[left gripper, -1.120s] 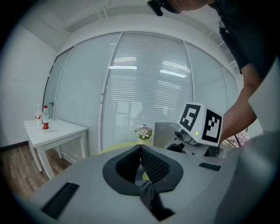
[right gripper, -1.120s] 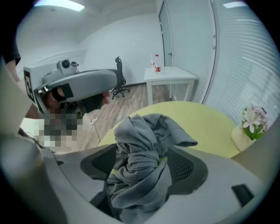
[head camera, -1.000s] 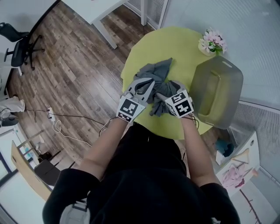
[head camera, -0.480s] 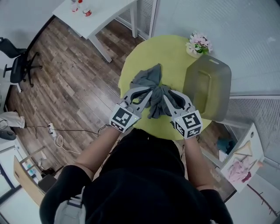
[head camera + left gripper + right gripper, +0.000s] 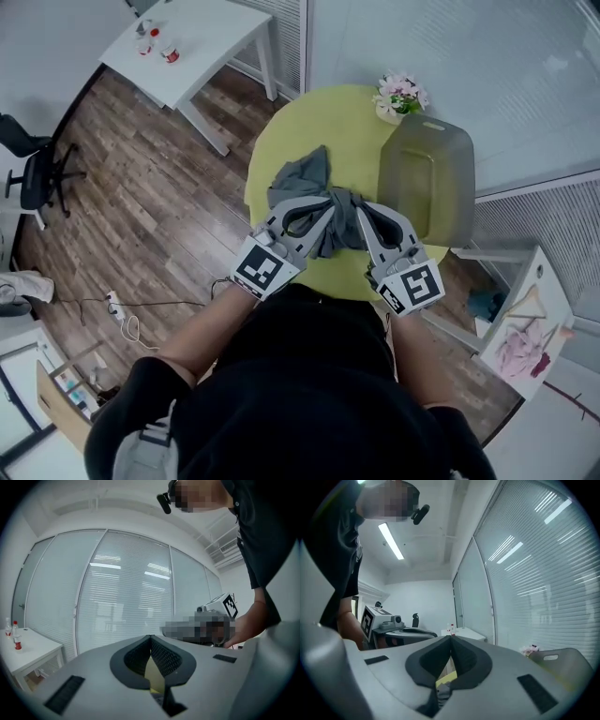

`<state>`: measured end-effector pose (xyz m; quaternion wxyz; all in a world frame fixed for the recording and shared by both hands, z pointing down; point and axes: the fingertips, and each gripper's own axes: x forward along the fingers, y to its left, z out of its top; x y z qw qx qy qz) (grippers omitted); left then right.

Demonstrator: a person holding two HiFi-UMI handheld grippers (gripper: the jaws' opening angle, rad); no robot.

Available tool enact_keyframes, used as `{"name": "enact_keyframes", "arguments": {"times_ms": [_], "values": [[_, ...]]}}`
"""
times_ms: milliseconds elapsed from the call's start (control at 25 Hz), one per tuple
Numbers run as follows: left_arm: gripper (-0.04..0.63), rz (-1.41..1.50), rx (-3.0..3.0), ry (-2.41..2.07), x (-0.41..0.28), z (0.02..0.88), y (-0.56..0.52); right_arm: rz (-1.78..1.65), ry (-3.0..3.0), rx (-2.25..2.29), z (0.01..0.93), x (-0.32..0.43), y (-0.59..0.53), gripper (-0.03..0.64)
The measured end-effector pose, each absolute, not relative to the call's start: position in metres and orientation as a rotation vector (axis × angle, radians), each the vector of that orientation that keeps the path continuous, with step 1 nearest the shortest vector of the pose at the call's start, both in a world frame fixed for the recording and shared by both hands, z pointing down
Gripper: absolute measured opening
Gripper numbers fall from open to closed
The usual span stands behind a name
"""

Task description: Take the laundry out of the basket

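Both grippers have come up nearer the head camera, and the cloth (image 5: 302, 178) is bunched up between them. Far left on the wood floor stands a chair (image 5: 37, 173), with a cord (image 5: 122, 314) lying nearer. A white table (image 5: 202, 42) with bottles (image 5: 169, 53) stands at the back. The left gripper (image 5: 330, 200) is closed tight and pinches the grey cloth. The rest of the cloth droops onto the round green table (image 5: 319, 122). The right gripper (image 5: 360, 208) has just snapped closed on the cloth's other side. Just to its right, the basket (image 5: 427, 178) stands on the table, apart from the cloth. Flowers (image 5: 398, 92) stand just behind the basket. A rack (image 5: 525, 323) stands on the floor far right.
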<state>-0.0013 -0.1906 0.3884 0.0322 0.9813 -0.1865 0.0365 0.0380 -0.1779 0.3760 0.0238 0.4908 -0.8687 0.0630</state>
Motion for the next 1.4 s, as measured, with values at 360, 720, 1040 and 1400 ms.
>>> {"name": "enact_keyframes", "arguments": {"times_ms": [360,720,1040,1400], "values": [[0.009,0.041,3.030,-0.550,0.003,0.363,-0.181,0.102,-2.743,1.529,0.346,0.032,-0.164,0.023],[0.009,0.046,3.036,-0.553,0.002,0.357,-0.178,0.070,-2.727,1.539,0.346,0.031,-0.162,0.023],[0.009,0.047,3.042,-0.527,0.006,0.356,-0.174,0.130,-2.721,1.538,0.353,0.036,-0.160,0.023],[0.009,0.069,3.050,-0.525,0.007,0.362,-0.169,0.135,-2.711,1.544,0.356,0.040,-0.155,0.023]]}}
